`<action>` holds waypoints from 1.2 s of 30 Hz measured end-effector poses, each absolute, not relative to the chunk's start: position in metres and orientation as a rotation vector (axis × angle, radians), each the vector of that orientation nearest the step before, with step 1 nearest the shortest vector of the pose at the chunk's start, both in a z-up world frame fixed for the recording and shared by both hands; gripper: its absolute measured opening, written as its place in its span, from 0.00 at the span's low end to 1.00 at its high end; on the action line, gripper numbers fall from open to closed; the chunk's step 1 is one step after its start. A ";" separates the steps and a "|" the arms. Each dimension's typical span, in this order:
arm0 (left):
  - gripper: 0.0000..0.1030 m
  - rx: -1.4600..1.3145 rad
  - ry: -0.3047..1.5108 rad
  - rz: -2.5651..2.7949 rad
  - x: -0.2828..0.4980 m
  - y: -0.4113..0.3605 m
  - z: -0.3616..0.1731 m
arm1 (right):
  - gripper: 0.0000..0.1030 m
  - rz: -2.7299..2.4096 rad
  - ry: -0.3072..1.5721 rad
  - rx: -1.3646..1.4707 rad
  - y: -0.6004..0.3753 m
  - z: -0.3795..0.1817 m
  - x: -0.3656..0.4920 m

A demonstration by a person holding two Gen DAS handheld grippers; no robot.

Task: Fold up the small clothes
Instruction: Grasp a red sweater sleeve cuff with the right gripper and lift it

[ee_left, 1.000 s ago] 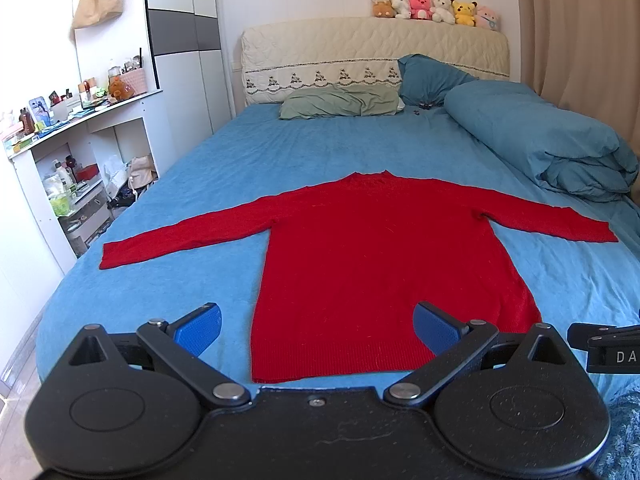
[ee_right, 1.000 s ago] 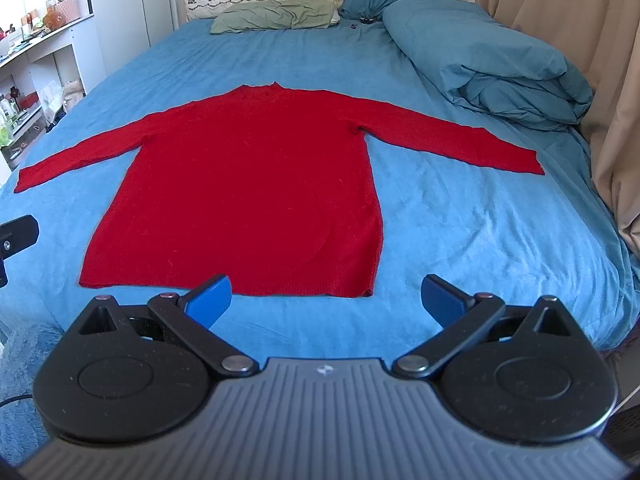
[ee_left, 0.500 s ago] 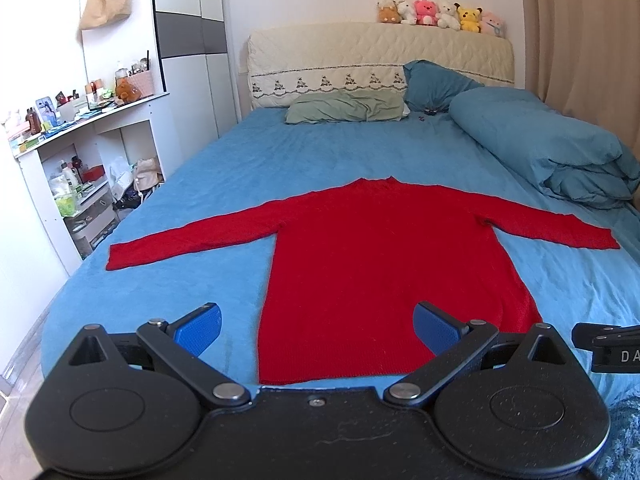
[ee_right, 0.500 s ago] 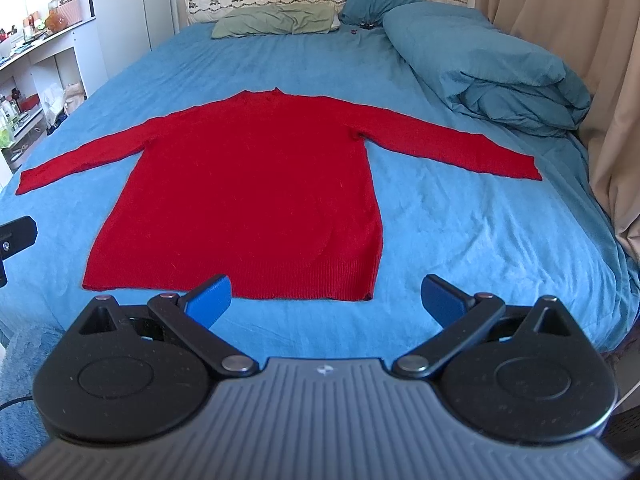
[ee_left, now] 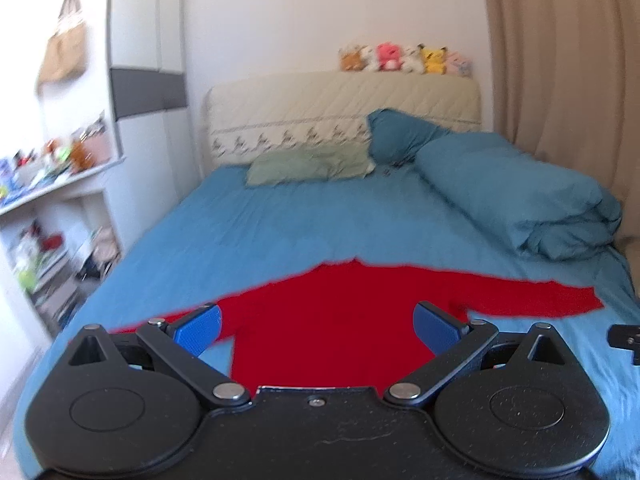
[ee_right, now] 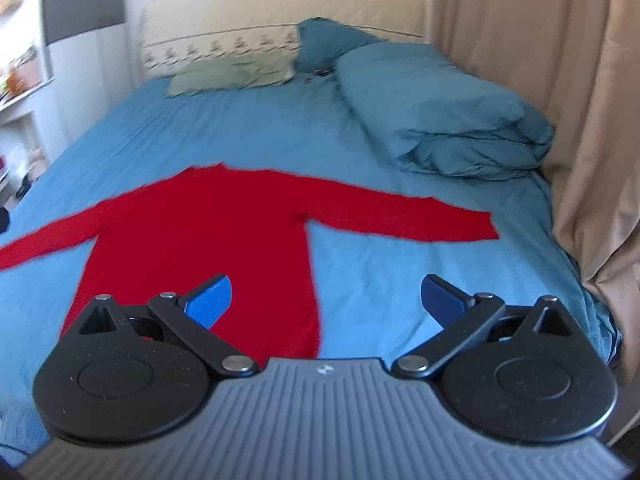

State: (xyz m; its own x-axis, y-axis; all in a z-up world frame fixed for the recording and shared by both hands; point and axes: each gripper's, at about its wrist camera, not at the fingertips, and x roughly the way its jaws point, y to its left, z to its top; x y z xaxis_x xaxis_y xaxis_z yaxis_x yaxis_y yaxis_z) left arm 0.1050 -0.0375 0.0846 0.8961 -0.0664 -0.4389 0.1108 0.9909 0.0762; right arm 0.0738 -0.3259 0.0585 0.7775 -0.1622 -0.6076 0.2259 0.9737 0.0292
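Note:
A red long-sleeved sweater lies flat on the blue bed sheet, neck towards the headboard, both sleeves spread out sideways. It also shows in the right wrist view. My left gripper is open and empty above the sweater's lower body; its housing hides the hem. My right gripper is open and empty above the sweater's right lower side. The right sleeve end lies out to the right.
A rolled blue duvet fills the bed's far right side. A green pillow and a blue pillow lie at the headboard. Beige curtains hang on the right. Cluttered white shelves stand to the left of the bed.
Both grippers have tilted up and moved forward over the sweater, so the hem has dropped out of sight. Both stay open. The sweater has not moved.

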 end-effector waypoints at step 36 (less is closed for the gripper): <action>1.00 0.218 0.807 -0.271 0.493 -0.267 -0.195 | 0.25 -0.578 0.517 0.560 -0.620 -0.211 0.335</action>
